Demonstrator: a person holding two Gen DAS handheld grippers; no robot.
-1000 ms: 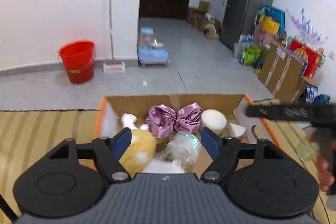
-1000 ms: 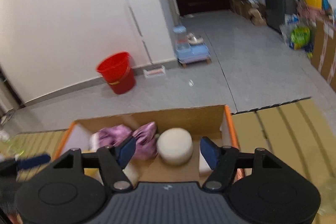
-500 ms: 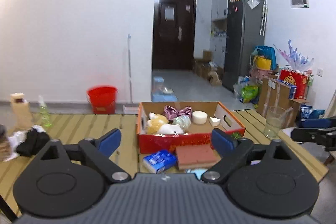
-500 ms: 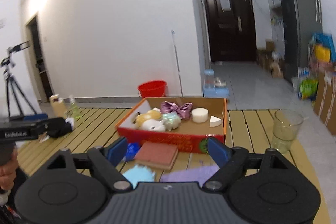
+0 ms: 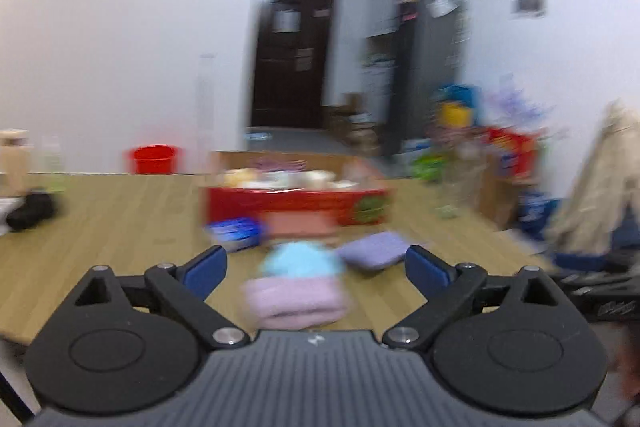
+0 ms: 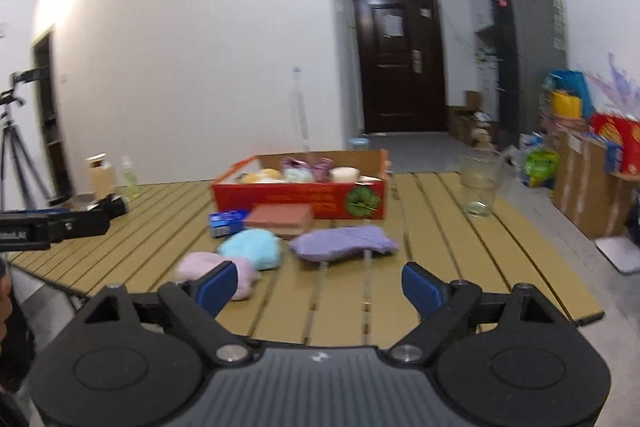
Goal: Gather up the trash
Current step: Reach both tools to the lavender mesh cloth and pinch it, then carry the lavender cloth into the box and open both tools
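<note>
Left hand-held gripper [image 5: 316, 261] and right hand-held gripper [image 6: 318, 281]: both spread wide, just been opening, nothing between. Pink cloth [image 5: 296, 301] directly ahead of left on the table [image 6: 440, 227], long axis crosswise; off to the right one's left. Left nearer.

I am in a lived-in home, in an open room with white walls and a grey tiled floor [image 6: 432, 147]. Ahead of me a dark wooden front door [image 6: 400, 55] closes a short hallway, and a tall dark grey fridge [image 6: 524, 59] stands beside it with papers stuck on its side. Taped brown cardboard cartons [image 6: 588, 179] and bright shopping bags crowd the right wall, a red plastic bucket [image 5: 154, 159] sits on the floor, and my slatted wooden table [image 6: 440, 267] carries household bits
</note>
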